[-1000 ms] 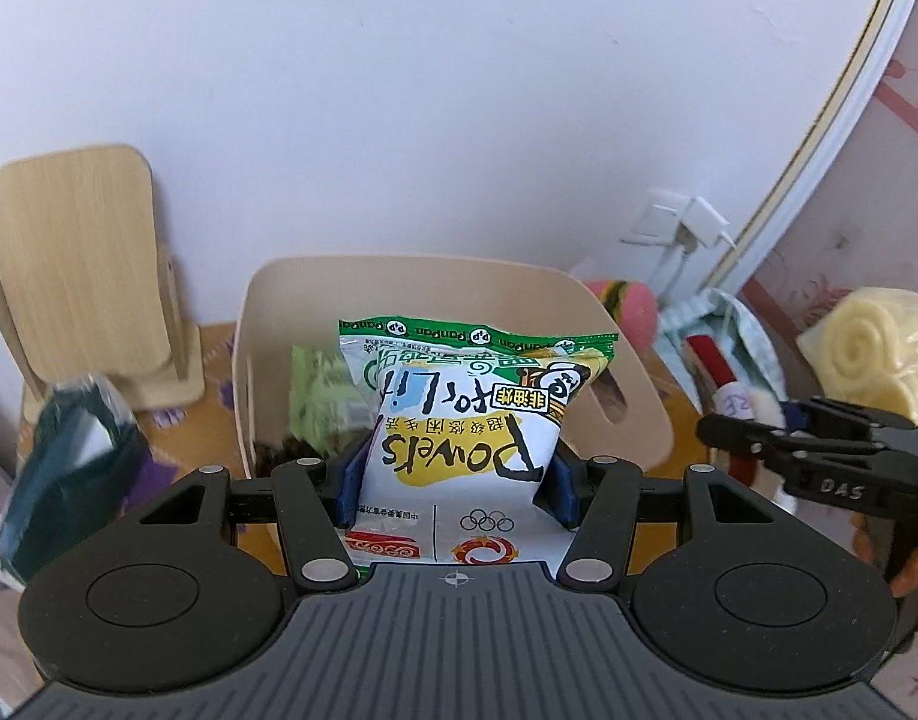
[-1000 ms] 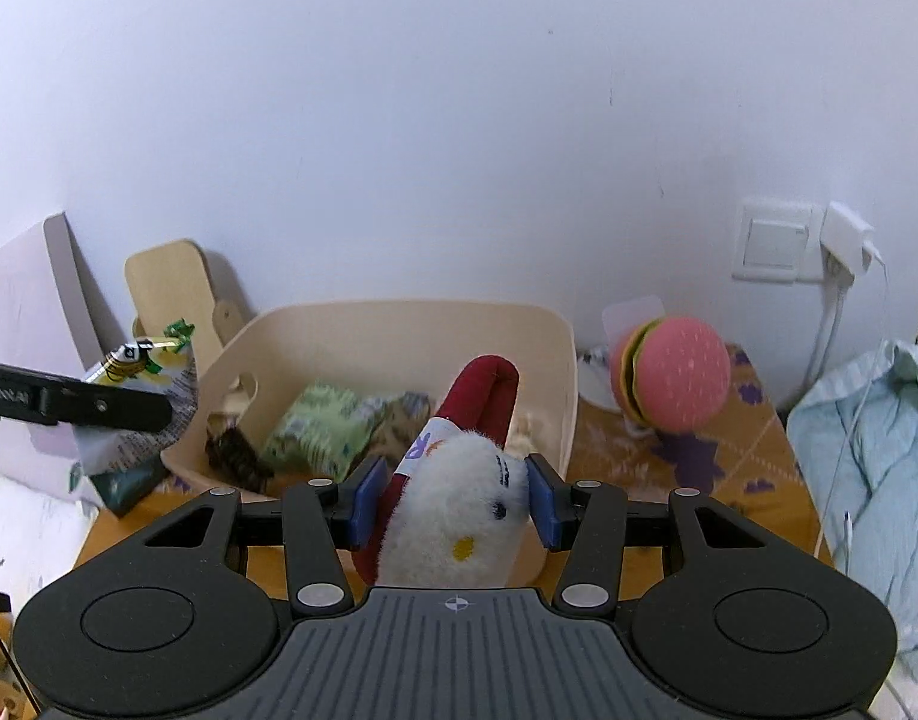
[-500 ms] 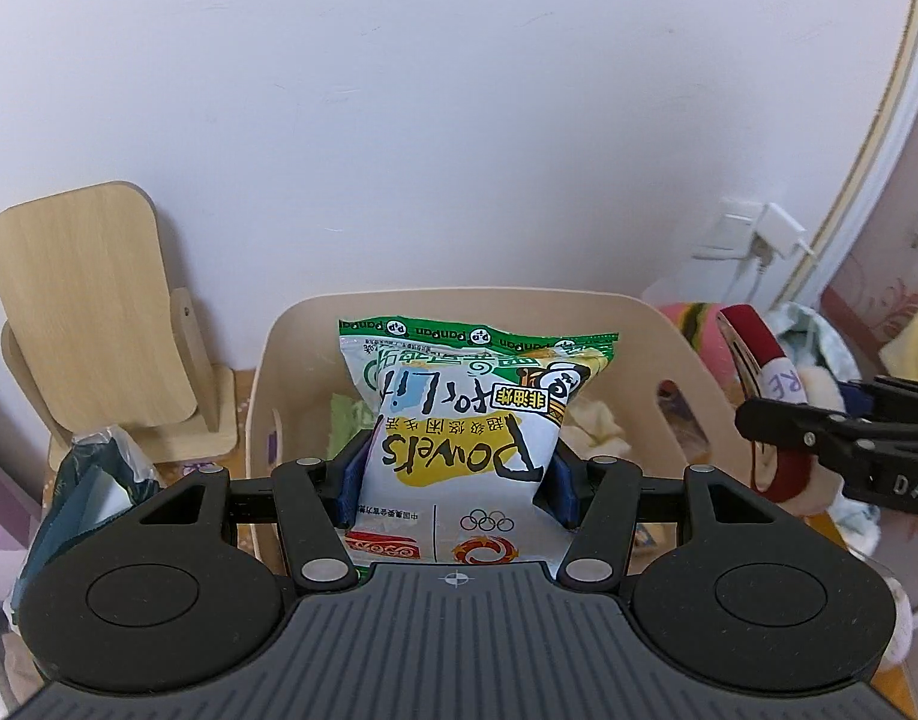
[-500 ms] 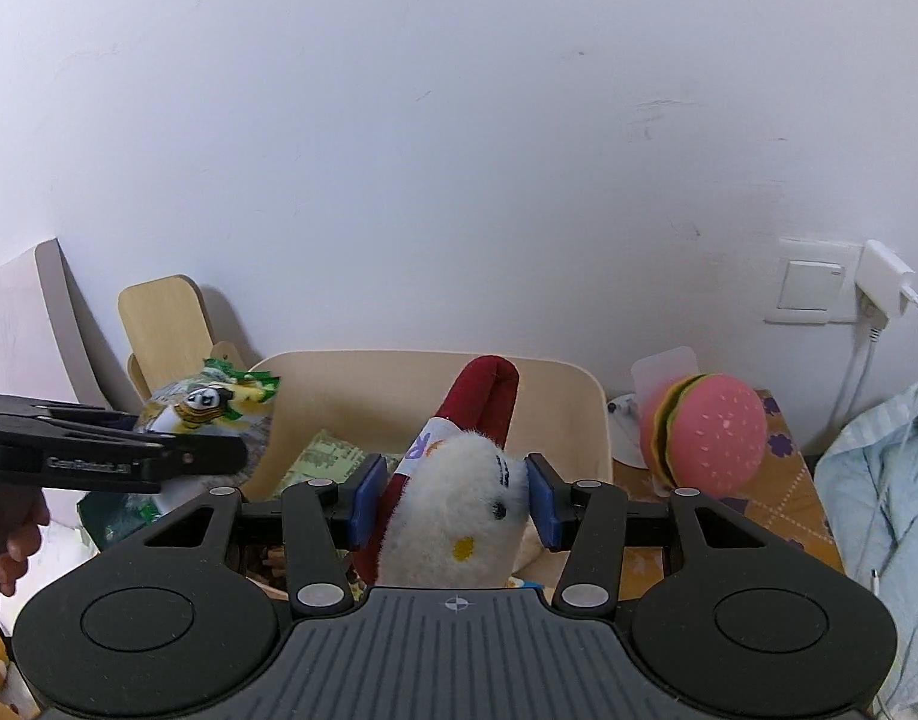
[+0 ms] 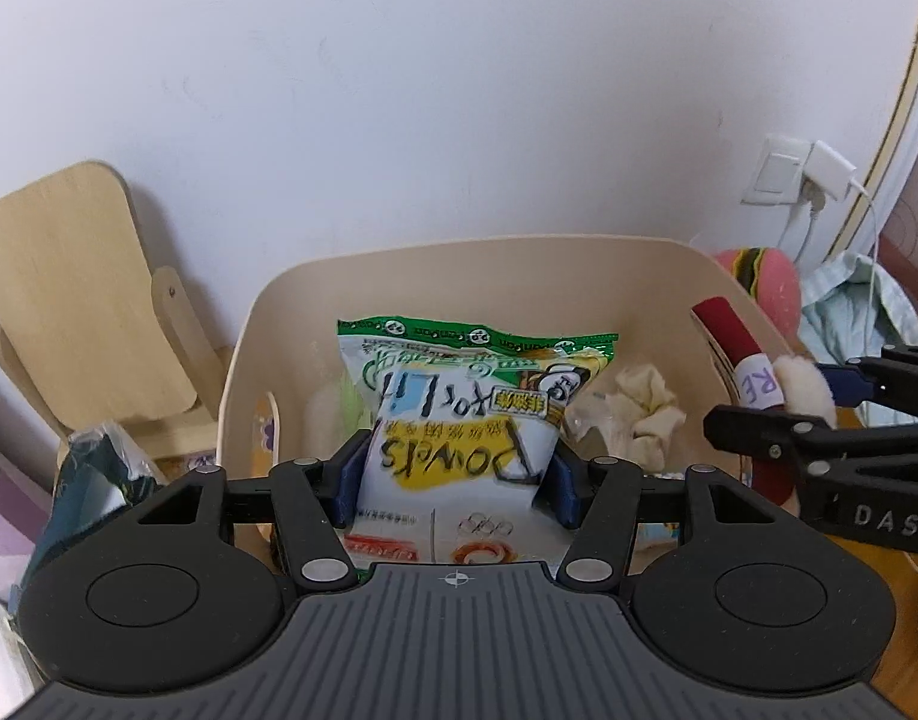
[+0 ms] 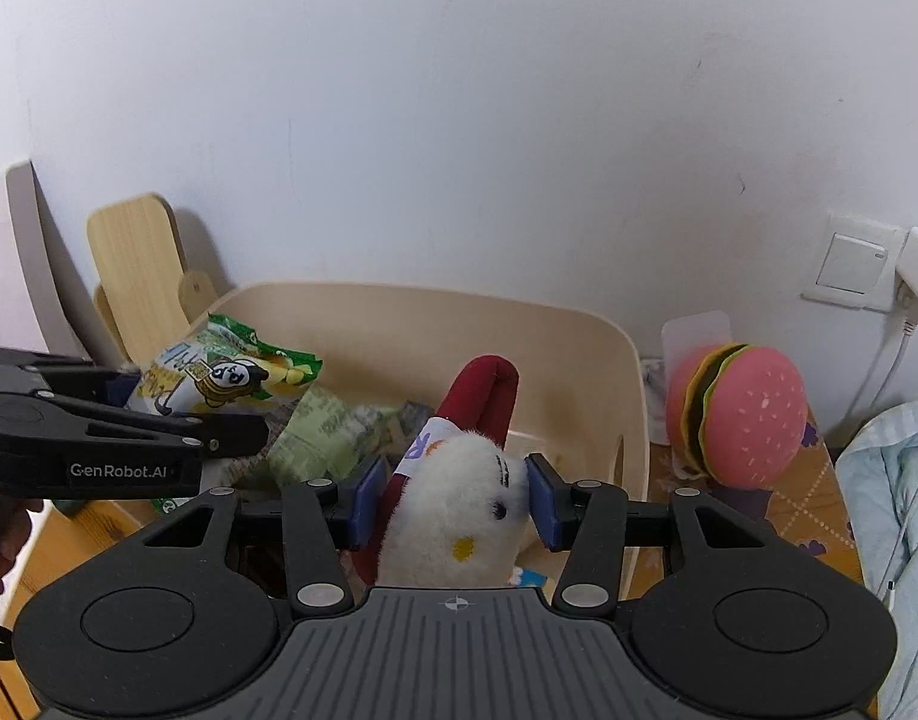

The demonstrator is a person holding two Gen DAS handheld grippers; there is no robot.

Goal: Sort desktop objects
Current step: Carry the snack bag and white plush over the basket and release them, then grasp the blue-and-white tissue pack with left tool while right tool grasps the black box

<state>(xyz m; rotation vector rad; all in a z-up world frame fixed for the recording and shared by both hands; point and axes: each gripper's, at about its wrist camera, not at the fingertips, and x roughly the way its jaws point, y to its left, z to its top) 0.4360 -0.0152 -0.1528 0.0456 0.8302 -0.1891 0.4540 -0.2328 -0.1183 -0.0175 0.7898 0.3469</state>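
My left gripper (image 5: 456,477) is shut on a green, white and yellow snack bag (image 5: 465,408) and holds it over the beige bin (image 5: 489,258). My right gripper (image 6: 456,498) is shut on a white plush toy with a red bow (image 6: 459,480) at the bin's (image 6: 435,312) near right rim. The left gripper and snack bag (image 6: 219,372) show at the left of the right wrist view. The right gripper and plush (image 5: 759,378) show at the right of the left wrist view. The bin holds a green packet (image 6: 321,438) and a crumpled cream item (image 5: 645,414).
A wooden stand (image 5: 81,306) leans on the wall left of the bin. A dark bag (image 5: 93,480) lies below it. A pink plush burger (image 6: 741,414) sits right of the bin, with a light blue cloth (image 6: 897,510) and a wall socket (image 6: 849,264) further right.
Both grippers have moved closer to the bin and over it with their loads. The right gripper now sits nearer the left one.
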